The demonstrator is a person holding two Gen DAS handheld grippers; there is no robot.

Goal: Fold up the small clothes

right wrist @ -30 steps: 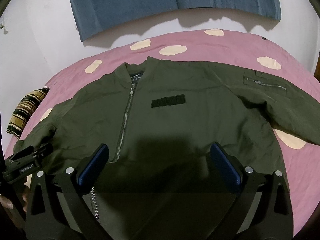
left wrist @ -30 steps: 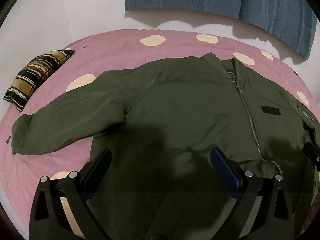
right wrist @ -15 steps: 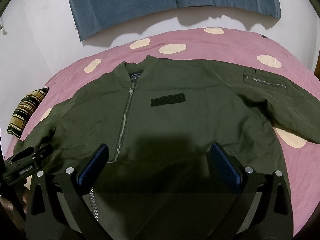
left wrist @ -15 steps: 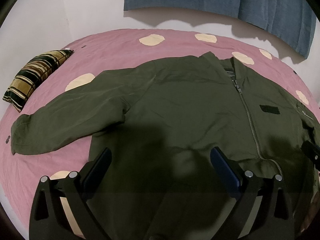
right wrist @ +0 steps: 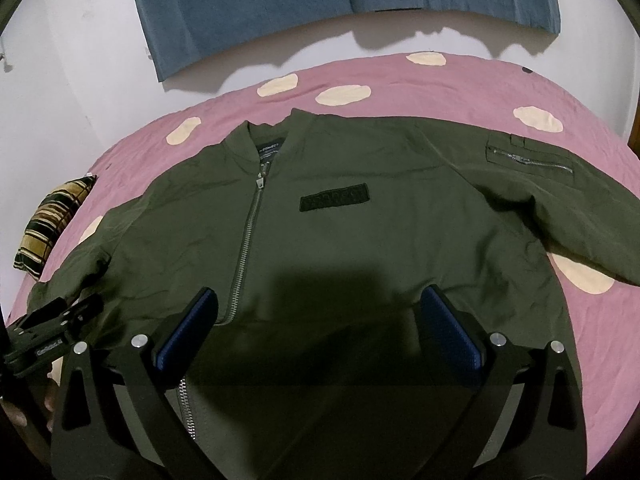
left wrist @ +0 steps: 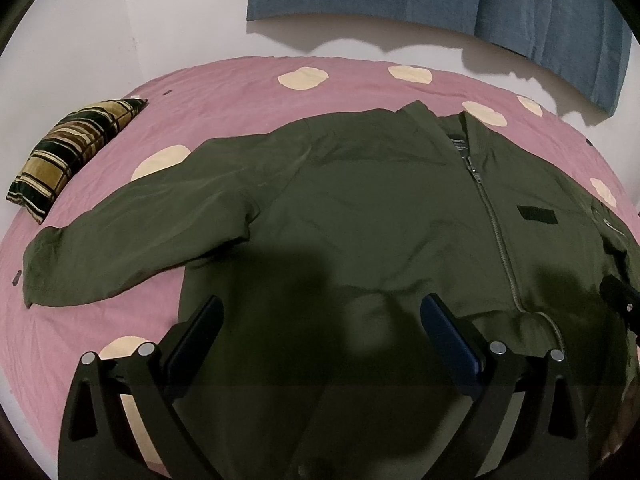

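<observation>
Nothing has moved since earlier: jacket (right wrist: pixel 360 248) lies flat, zipped, face-up on bed (left wrist: pixel 224 92), both claws, left claw (left wrist: pixel 320 320) and right claw (right wrist: pixel 320 312), hovering apart over its hem, so I'd pinch a sleeve (left wrist: pixel 132 236) cuff and fold inward first.

Black gripper (left wrist: pixel 320 316) frames, silver screws, blue-padded fingers (right wrist: pixel 188 326); white lettering on one.

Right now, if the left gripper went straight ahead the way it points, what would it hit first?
Most likely the green jacket: the open left gripper points at its front, left of the zipper. Depth is unclear.
</observation>
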